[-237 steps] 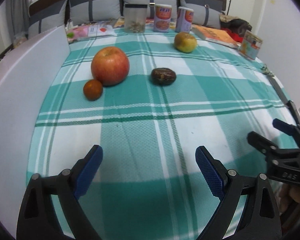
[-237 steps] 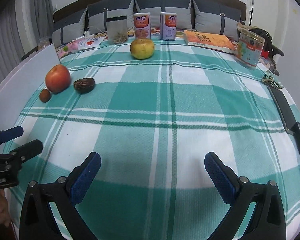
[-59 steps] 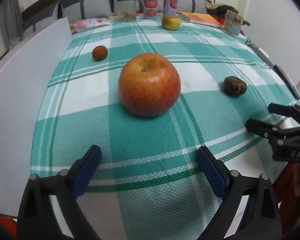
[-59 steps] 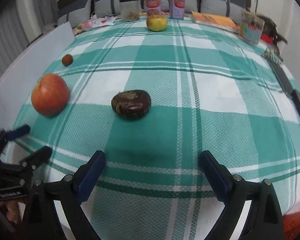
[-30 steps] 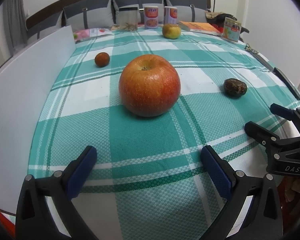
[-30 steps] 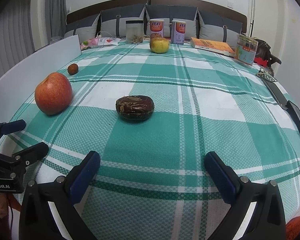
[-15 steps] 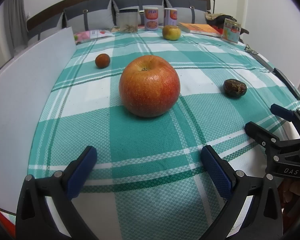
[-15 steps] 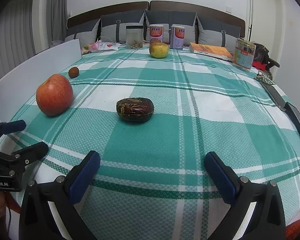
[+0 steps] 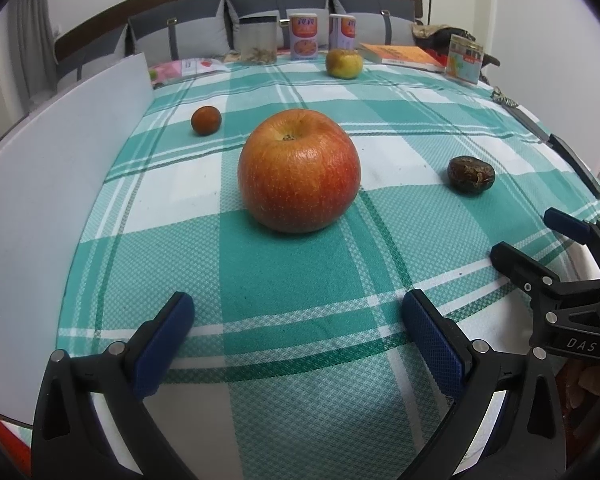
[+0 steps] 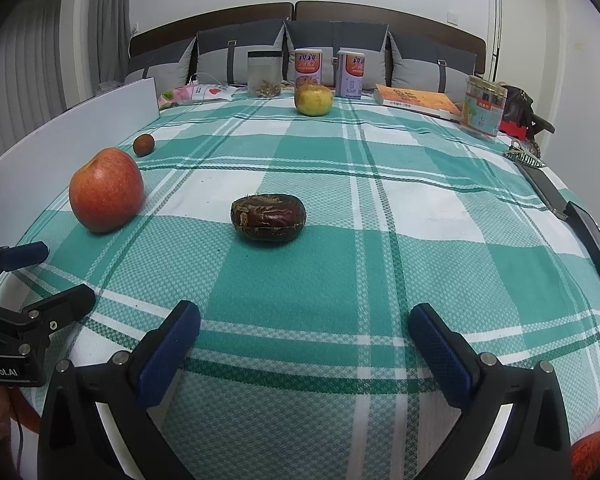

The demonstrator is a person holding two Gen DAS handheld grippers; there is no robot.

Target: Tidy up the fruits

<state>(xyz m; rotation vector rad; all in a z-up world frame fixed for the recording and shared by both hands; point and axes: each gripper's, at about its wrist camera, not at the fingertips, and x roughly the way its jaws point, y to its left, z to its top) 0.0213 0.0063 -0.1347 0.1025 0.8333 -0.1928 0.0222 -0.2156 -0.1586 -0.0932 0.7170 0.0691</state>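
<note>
Green-checked cloth covers the table [image 10: 440, 264], white board along its left edge; left to right lie a small orange fruit [image 9: 206, 120], red apple [image 9: 299, 171], dark date [image 10: 268, 217], with a yellow fruit [image 10: 313, 99] far back. Nothing looks grouped. Left tool [image 9: 298, 330] and right tool [image 10: 304, 336] hang spread, empty, with open room ahead.

tablecloth [image 10: 380, 240]: woven cloth | apple [image 9: 299, 171]: glossy | date [image 10: 268, 217]: wrinkled
</note>
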